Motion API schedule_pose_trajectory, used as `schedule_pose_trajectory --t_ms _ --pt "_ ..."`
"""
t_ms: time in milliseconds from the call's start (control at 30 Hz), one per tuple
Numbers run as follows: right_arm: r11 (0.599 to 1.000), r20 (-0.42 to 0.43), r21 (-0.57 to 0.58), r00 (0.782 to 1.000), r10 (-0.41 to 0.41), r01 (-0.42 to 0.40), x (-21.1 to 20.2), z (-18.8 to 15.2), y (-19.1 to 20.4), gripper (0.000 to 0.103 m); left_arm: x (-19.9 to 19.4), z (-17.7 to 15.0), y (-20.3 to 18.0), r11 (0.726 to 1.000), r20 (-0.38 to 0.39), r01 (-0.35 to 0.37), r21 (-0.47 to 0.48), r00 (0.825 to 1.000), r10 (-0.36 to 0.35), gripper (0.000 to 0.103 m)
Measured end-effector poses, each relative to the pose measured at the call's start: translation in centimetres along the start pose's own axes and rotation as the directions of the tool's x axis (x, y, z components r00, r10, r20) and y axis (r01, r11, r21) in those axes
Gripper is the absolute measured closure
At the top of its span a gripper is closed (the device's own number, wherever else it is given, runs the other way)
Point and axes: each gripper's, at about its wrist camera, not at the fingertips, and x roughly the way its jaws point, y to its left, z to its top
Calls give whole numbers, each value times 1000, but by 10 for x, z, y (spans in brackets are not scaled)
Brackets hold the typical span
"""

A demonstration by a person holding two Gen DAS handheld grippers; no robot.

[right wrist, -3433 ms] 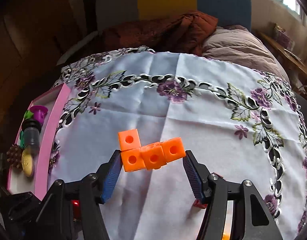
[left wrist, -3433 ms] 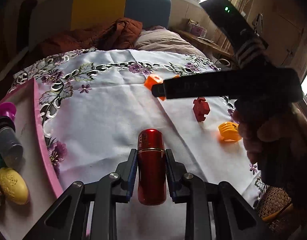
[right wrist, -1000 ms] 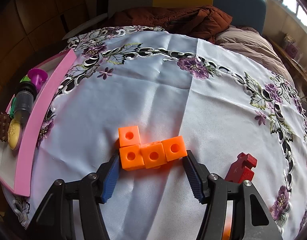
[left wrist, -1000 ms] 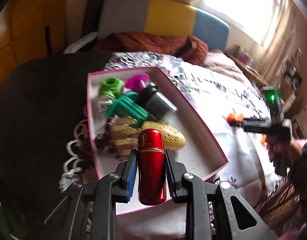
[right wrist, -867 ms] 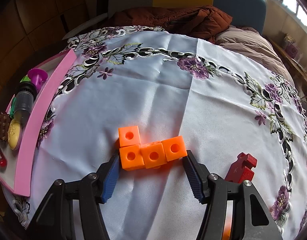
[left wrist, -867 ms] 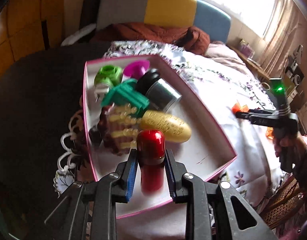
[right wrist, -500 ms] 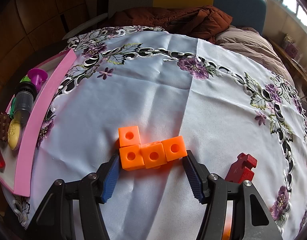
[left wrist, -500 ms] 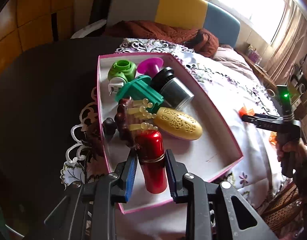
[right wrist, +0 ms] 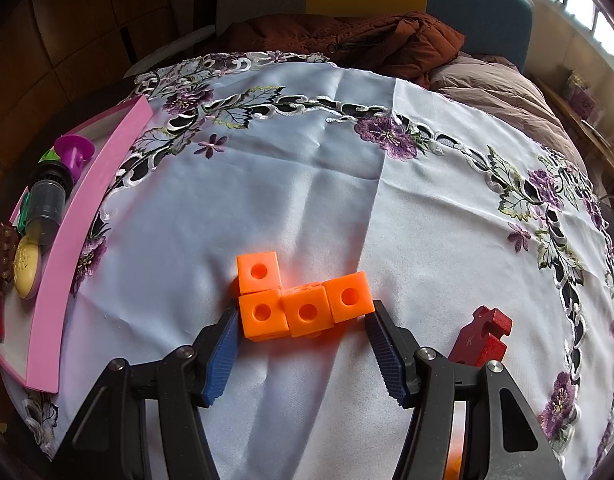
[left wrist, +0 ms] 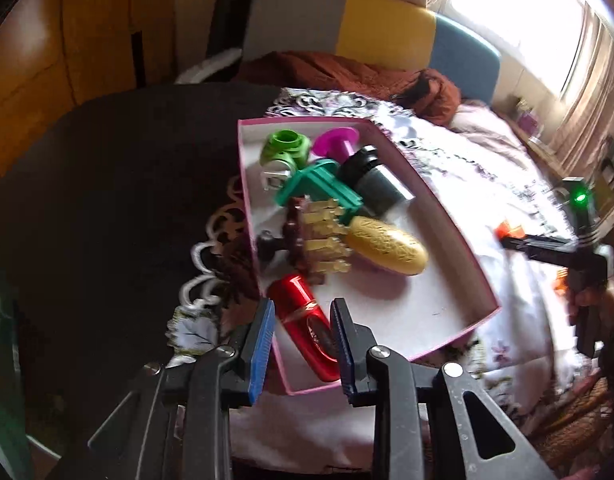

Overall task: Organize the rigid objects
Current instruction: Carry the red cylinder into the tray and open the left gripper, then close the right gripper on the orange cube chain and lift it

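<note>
Tablecloth (right wrist: pixel 307 184), white with purple flowers, covers the tabletop, and the pink box (left wrist: pixel 459 248) sits at its left edge. Inside the box, near its front corner, lies the red bottle (left wrist: pixel 303 332), tilted, just beside the brown brush (left wrist: pixel 307 236) and near the yellow case (left wrist: pixel 387 246). The left claw (left wrist: pixel 303 340) stands a little open around the bottle; its pads seem not to press it. To finish well, I think this claw should lift straight away from the box without touching the bottle. The orange block piece (right wrist: pixel 303 300), on the cloth well right of the box, is between the pads of the right claw (right wrist: pixel 303 344), half open and touching both ends; whether it squeezes I cannot tell. The red piece (right wrist: pixel 481 338) waits beside it.
</note>
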Motion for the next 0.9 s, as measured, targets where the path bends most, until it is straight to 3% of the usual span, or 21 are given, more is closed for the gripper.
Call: schedule_pose_trajectory --t_ms 233,500,900 --pt "1000 2 -3 1000 -2 2 0 0 0 41 1 -1 6 998 3 13 -57 1000 -12 75" --pt "1000 5 -6 1000 -8 8 -1 -1 1 41 -8 8 -15 999 61 -26 -19 998 27 75" --pt "999 13 -21 999 -37 37 -1 -2 5 42 -9 9 -19 998 65 -55 -28 996 57 75"
